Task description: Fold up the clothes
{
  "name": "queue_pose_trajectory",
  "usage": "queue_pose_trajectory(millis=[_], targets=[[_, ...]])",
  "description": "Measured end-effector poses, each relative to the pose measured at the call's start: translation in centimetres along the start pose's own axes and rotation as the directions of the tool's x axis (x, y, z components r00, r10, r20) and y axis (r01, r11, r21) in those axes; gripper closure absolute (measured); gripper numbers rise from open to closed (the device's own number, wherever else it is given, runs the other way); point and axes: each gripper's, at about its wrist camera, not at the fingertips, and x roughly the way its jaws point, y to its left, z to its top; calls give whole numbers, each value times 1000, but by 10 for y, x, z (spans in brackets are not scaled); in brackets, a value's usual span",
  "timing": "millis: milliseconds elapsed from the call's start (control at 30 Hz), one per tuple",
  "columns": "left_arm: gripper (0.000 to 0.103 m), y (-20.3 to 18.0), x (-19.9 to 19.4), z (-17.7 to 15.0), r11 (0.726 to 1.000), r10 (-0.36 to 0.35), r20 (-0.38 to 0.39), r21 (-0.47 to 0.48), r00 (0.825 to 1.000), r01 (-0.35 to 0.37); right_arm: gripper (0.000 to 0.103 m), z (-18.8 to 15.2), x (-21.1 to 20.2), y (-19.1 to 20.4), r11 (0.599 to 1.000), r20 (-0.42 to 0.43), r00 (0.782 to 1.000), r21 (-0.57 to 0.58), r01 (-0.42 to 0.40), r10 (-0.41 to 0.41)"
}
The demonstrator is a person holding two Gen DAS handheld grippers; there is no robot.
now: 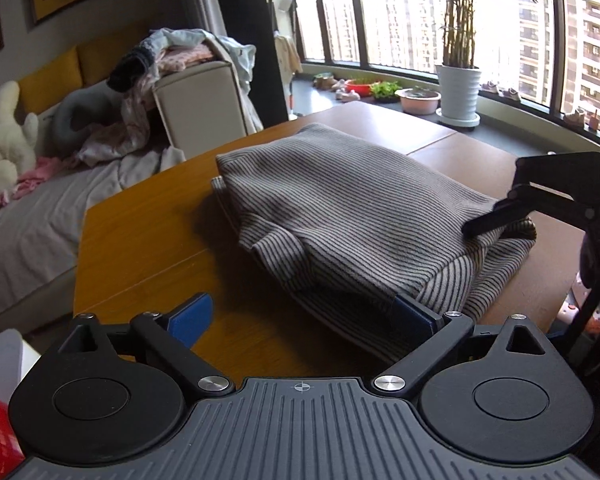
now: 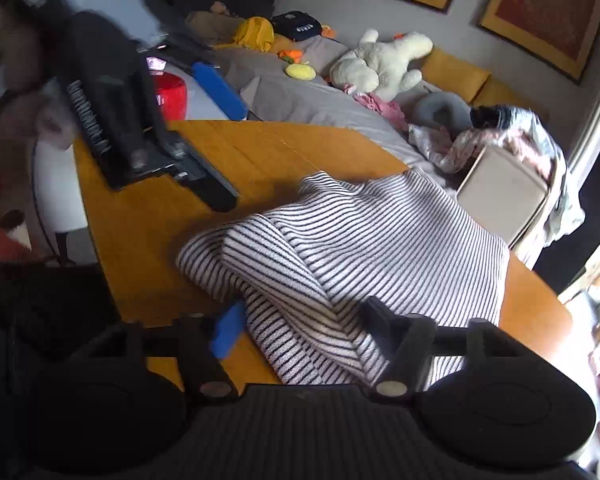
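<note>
Wooden tabletop [image 1: 140, 248] by the bed carries the folded striped garment [image 1: 340, 208]; left gripper [image 1: 304, 316] fingers spread wide, released, while right gripper [image 2: 300, 320] fingers straddle its near corner, grip unclear, probably for another fold.

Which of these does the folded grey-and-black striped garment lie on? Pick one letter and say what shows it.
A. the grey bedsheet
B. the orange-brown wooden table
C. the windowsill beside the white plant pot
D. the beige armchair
B: the folded grey-and-black striped garment lies flat on the orange-brown wooden table, whose bare top shows around it in both wrist views.
</note>
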Motion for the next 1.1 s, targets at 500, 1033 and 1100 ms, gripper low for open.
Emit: queue_pose_trajectory(millis=[500, 1033, 1100], targets=[[1, -29, 36, 0, 993, -19, -31, 119, 999, 23, 21, 4, -27, -36, 989, 63, 997, 145, -43, 35], [1, 6, 28, 21, 986, -112, 11, -124, 994, 113, 76, 5, -11, -11, 946, 70, 975, -237, 223, -212], [1, 20, 9, 21, 973, -151, 76, -166, 986, 162, 77, 10, -19, -17, 954, 46, 980, -222, 200, -195]])
